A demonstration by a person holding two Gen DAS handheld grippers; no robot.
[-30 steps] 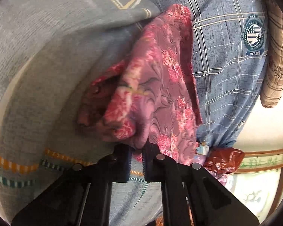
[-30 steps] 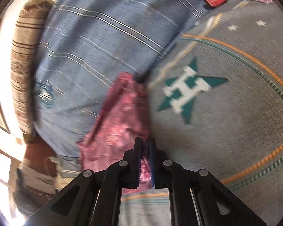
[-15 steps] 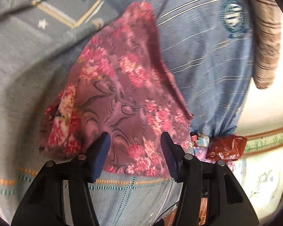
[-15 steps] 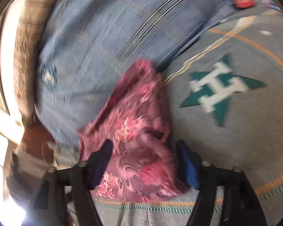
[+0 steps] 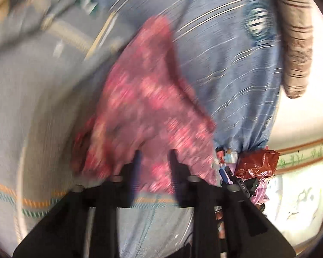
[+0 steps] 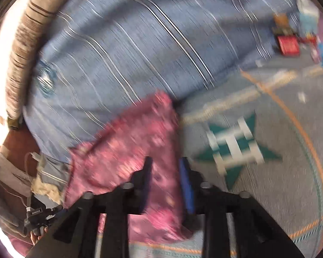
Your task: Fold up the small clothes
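A small pink floral garment (image 5: 146,107) lies folded on the grey blanket (image 5: 32,107), with its far tip against a blue striped pillow (image 5: 226,75). It also shows in the right wrist view (image 6: 129,150). My left gripper (image 5: 154,157) is open and empty, its fingers over the garment's near edge. My right gripper (image 6: 165,165) is open and empty, its fingers astride the garment's near right part. Both views are motion-blurred.
The blanket has a teal star with an H (image 6: 236,148) to the right of the garment. A brown striped pillow (image 5: 297,43) lies beyond the blue one. Red and small packets (image 6: 288,43) lie far right. A red foil bag (image 5: 256,163) sits by the bed edge.
Both grippers held the garment a second ago, then opened and let it drop onto the blanket. Both have since narrowed their gap somewhat and are moving, which blurs the views.
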